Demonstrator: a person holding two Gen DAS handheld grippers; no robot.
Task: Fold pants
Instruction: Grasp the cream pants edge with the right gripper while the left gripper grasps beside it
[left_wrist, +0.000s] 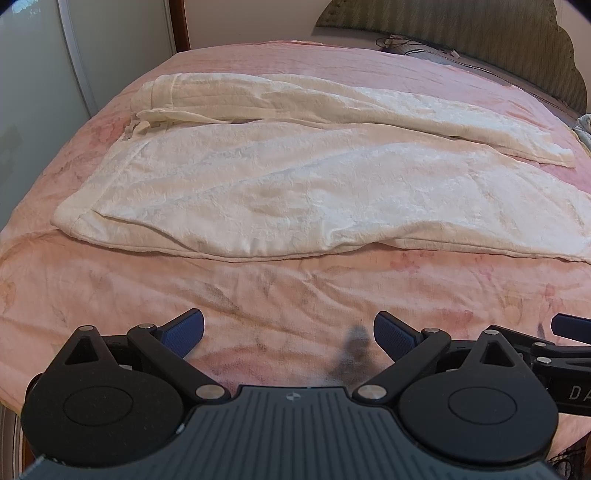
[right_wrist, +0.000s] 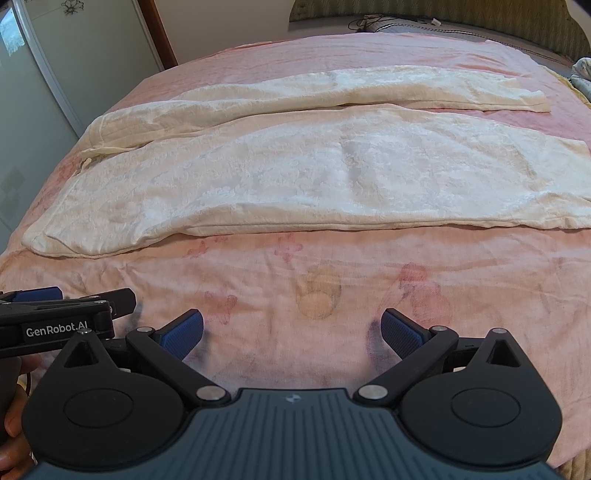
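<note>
Cream-white pants (left_wrist: 295, 184) (right_wrist: 314, 166) lie spread flat across a pink bedspread (left_wrist: 258, 295) (right_wrist: 332, 277), waistband to the left and both legs running to the right, one leg nearer and one farther. My left gripper (left_wrist: 289, 332) hovers open over bare bedspread in front of the near leg, nothing between its blue pads. My right gripper (right_wrist: 291, 332) is open too, over the bedspread short of the pants' near edge. The right gripper's fingers (left_wrist: 569, 325) show at the right of the left wrist view, and the left gripper's fingers (right_wrist: 37, 295) at the left of the right wrist view.
A padded headboard (left_wrist: 480, 40) and a cable (right_wrist: 369, 20) lie at the far right end of the bed. Wardrobe doors (left_wrist: 55, 74) stand to the left. A hand (right_wrist: 14, 424) holds the left gripper's handle. Some pale cloth (right_wrist: 581, 74) sits at the far right edge.
</note>
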